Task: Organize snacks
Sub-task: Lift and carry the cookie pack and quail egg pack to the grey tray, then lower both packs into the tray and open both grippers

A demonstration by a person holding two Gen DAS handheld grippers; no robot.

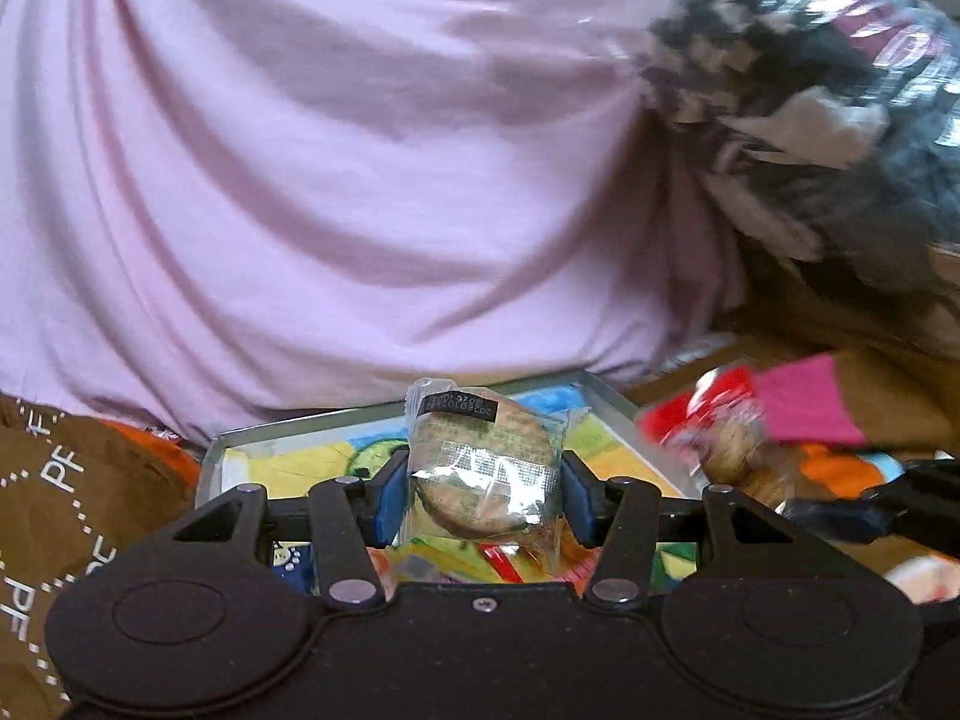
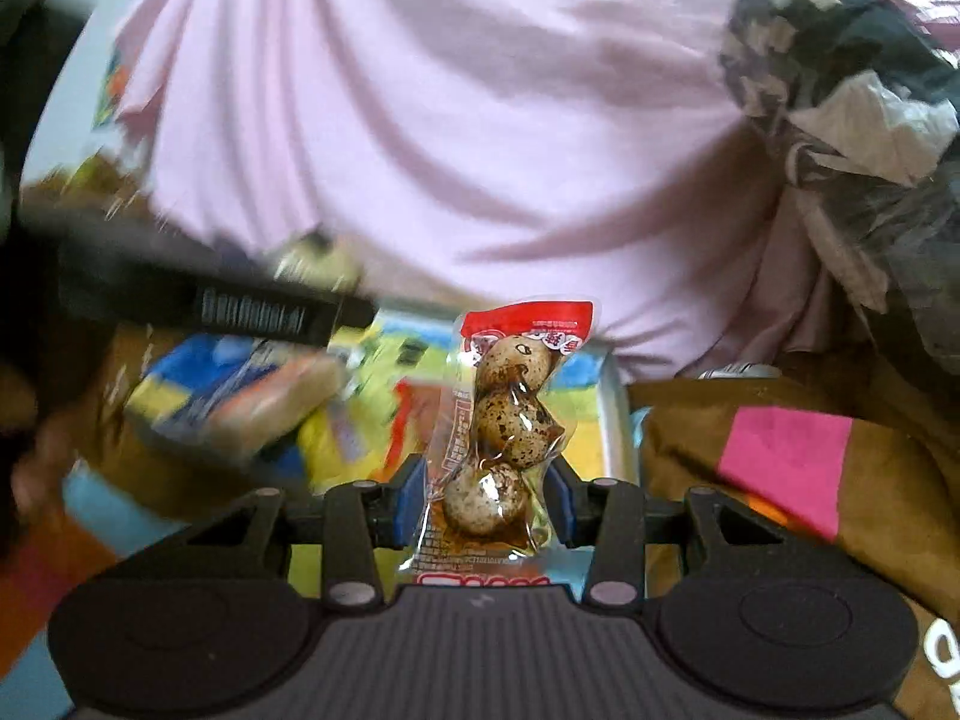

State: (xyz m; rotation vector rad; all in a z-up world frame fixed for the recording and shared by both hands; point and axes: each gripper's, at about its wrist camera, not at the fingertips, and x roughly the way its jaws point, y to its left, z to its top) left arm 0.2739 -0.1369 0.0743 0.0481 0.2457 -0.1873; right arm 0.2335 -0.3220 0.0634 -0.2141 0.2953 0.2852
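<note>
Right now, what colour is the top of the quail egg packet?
Red, clearest in the right wrist view, above the quail egg packet's speckled eggs.

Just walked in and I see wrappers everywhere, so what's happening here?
A person in a pink shirt is sorting snacks with two tools. The left hand-held gripper is clamped on a clear-wrapped round biscuit, held above a shallow metal tray with a colourful lining. The right hand-held gripper grips a clear, red-topped packet of speckled quail eggs near the same tray. Neither snack has been set down yet.
</note>
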